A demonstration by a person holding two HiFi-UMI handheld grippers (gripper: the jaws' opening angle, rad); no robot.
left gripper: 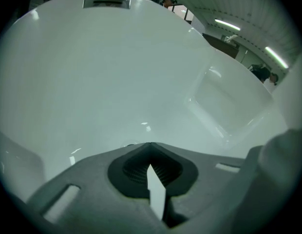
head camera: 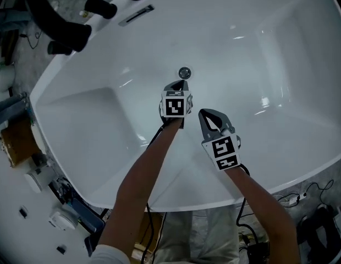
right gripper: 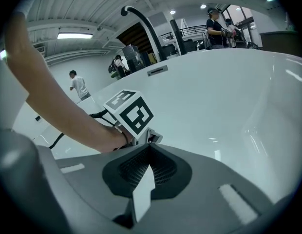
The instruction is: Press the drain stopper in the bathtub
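At the bottom of a white bathtub [head camera: 280, 65] sits the drain stopper [head camera: 184, 72], a small round metal disc lying flat in the tub floor. Its face points straight up, and being round it shows no long axis. The tub's own length runs past the stopper from one sloped end to the other.

A person leans over the rim with a hand-held gripper in each hand, both bare forearms reaching down toward the stopper. The left gripper [head camera: 180, 83] points at the stopper with its tip just beside the disc on the person's side. No view shows whether it touches. Its jaws are pressed together with nothing between them. The right gripper [head camera: 203, 113] hangs a little farther from the stopper, beside the left one and nearer the person. Its jaws are also closed against each other and empty.

Beyond the stopper, on the far wall of the tub, is a narrow overflow slot [head camera: 136, 15]. Past that, on the far rim, stands a black faucet [head camera: 49, 12] with a curved spout and black handles.
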